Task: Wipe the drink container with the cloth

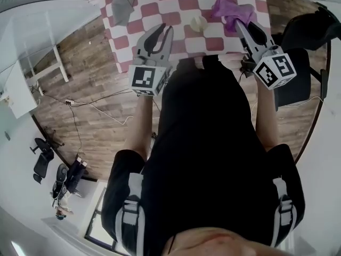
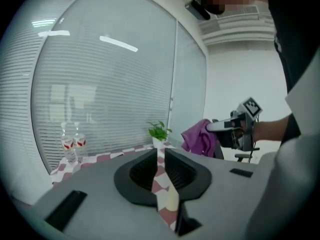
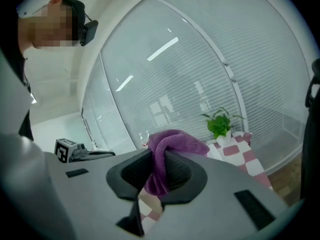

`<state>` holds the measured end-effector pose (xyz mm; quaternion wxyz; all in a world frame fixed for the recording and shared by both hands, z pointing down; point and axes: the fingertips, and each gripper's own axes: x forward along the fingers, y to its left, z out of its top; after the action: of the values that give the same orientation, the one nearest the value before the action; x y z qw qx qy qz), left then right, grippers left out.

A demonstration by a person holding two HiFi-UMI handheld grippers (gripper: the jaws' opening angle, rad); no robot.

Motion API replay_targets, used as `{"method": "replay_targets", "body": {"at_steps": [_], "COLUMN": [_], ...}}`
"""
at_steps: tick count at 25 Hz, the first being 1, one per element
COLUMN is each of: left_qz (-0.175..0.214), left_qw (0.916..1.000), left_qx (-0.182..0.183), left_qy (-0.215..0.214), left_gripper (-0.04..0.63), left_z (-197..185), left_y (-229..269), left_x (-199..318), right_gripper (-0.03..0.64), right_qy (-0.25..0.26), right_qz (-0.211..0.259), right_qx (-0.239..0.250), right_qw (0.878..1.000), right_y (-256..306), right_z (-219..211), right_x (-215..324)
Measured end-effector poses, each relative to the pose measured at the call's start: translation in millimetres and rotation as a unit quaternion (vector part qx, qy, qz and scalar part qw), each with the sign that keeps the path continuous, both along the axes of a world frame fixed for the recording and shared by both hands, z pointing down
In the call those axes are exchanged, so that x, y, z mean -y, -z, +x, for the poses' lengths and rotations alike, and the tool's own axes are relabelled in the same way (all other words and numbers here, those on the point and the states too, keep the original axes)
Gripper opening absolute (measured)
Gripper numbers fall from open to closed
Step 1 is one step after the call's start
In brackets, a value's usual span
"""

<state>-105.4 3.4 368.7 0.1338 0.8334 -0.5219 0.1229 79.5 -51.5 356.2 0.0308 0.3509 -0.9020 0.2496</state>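
Head cam steeply down on table (image 1: 181, 4); 2 gripper cams look across it, sharing plant (image 2: 159, 130).

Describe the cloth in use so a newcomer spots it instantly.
Over the red-and-white checked tablecloth, look to the right gripper. The crumpled purple cloth is clamped in its jaws, whereas the grey fabric cloth lies loose at the table's left.
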Motion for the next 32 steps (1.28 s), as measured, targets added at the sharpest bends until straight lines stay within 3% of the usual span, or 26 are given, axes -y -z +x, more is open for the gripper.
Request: {"method": "replay_targets", "body": {"at_steps": [1,4,9,20,32], "left_qz": [0.012,0.029,0.041,0.051,0.046], "left_qw": [0.9998,0.9978,0.9972,0.9969,0.9984], "left_qx": [-0.017,-0.058,-0.061,-0.060,-0.032], "left_qy": [0.007,0.015,0.011,0.008,-0.008], "left_gripper": [0.050,0.037,0.034,0.032,0.032], "left_z": [-3,-7,-7,-11,5], "left_y": [15,50,76,84,79], "left_x": [4,14,20,23,21], "right_gripper": [0.077,0.077,0.074,0.064,0.064], "right_qy": [0.010,0.050,0.102,0.109,0.106], "right_qz": [0.018,0.068,0.114,0.121,0.122], "right_qx": [0.004,0.022,0.015,-0.004,-0.015], "right_qw": [1.000,0.996,0.988,0.987,0.987], "right_y": [14,52,76,78,77], "right_z": [-7,-32,-70,-78,-66], "right_x": [1,-1,-9,-6,-9]}}
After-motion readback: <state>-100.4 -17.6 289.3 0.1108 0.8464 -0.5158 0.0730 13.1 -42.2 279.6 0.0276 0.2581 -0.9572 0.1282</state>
